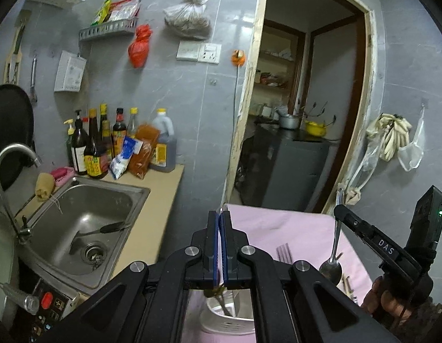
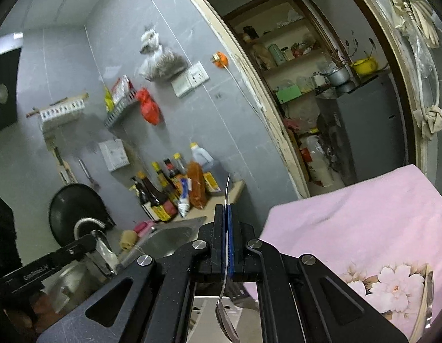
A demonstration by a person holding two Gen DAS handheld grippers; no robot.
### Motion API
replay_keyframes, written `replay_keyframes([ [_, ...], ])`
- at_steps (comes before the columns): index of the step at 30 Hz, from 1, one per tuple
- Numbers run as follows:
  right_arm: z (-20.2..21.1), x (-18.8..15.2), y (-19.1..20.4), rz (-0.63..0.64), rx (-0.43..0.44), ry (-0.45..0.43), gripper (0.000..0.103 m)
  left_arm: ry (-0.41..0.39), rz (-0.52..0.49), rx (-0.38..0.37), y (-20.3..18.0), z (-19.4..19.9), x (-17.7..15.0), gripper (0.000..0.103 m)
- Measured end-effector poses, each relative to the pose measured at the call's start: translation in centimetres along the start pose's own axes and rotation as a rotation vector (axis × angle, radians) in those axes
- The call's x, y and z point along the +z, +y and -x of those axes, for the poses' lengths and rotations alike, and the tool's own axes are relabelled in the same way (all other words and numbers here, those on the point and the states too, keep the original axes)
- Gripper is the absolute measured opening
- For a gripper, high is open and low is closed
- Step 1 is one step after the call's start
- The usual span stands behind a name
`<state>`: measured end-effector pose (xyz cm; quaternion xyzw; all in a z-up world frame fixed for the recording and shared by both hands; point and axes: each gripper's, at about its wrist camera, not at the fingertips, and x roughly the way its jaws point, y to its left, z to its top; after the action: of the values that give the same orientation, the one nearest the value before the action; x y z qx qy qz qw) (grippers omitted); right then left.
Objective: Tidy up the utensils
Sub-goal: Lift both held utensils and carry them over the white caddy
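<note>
Right wrist view, my right gripper (image 2: 227, 211) fingers clamped on a spoon (image 2: 225, 308), bowl hanging near, left gripper (image 1: 221, 217) fingers closed on something thin, white utensil holder (image 1: 226, 318) below.

Open air ahead over pink cloth (image 1: 281, 228); bottles (image 1: 106, 143) crowding counter corner.

Grey marbled wall tiles (image 1: 169, 91) are seen all round. A steel sink (image 1: 86, 217) is set into a beige countertop (image 1: 161, 197), bottles crowded at its back. A worn wooden door frame (image 1: 246, 97) is opened onto a dim storeroom, shelves (image 2: 289, 45) stacked inside.
</note>
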<state>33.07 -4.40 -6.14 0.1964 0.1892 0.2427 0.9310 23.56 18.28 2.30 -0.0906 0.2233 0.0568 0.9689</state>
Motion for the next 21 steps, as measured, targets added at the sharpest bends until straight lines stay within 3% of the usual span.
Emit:
replay_keyframes([
  [7,-1.6,-1.4,-0.1,0.010,-0.014,0.040,0.002,0.034,-0.037,0.001,-0.5,-1.9,-1.2,0.002],
  [21,-1.1,-1.3,0.5,0.024,-0.001,0.020,0.002,0.104,-0.075,-0.027,-1.9,-3.3,-3.4,0.003],
])
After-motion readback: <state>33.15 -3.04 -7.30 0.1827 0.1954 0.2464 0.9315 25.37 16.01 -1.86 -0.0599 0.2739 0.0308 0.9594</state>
